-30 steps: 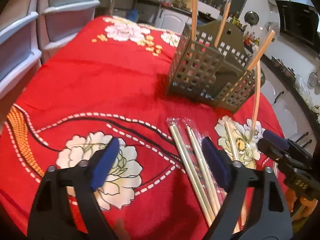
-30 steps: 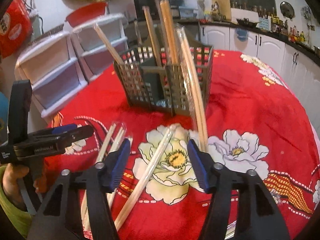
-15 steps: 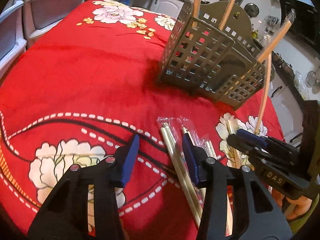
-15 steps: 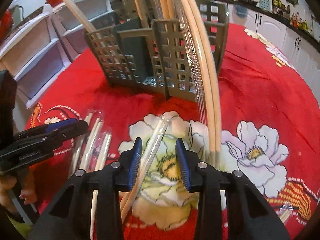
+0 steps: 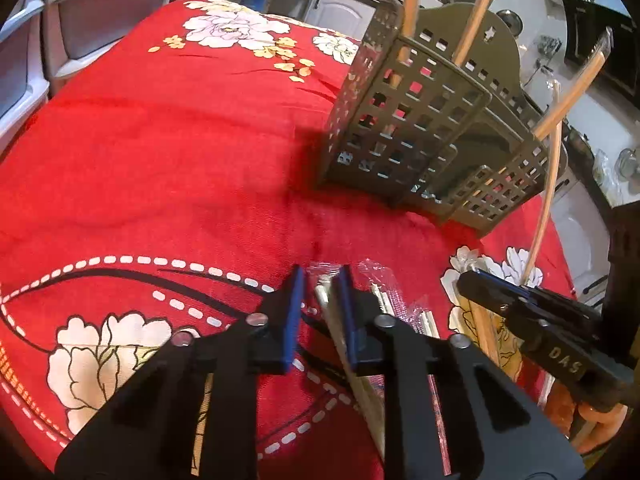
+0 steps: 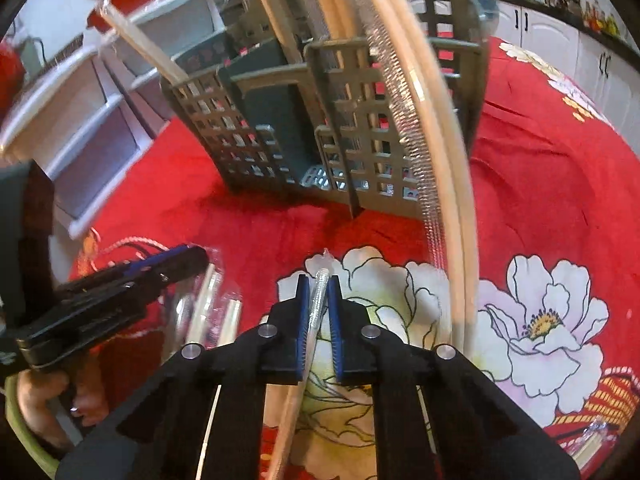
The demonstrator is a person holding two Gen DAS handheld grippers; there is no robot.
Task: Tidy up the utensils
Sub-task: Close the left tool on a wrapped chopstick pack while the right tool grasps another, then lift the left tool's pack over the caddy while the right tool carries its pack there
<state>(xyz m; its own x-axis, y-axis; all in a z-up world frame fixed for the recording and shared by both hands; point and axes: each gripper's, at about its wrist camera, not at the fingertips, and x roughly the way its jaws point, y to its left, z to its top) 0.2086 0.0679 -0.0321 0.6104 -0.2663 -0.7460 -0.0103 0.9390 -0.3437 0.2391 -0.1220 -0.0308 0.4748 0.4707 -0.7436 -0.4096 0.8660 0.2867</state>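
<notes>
Closing on wrapped chopsticks, both grippers work low over the red cloth (image 5: 168, 152), in front of the caddy (image 5: 424, 128).

The left gripper (image 5: 320, 304) is narrowing around one pair (image 5: 325, 295) from the bunch lying near the cloth's near edge; its right pad touches the sticks while a gap shows at the left pad, so the grip looks unfinished.

The right gripper (image 6: 318, 312) is clenched on another wrapped pair (image 6: 320, 284) lying on the white flower print, pads pressing both sides near its tip. More wrapped pairs (image 6: 212, 308) lie to its left. The caddy already holds several upright sticks (image 5: 476, 12).

These pairs are light and stiff, but the clear film is slick and crinkly, so they may slide or twist in the pads. A hold near one end, as here, leaves a long free length that will swing; squeezing the wood itself, not loose film, should steady it. Breakage seems unlikely.
</notes>
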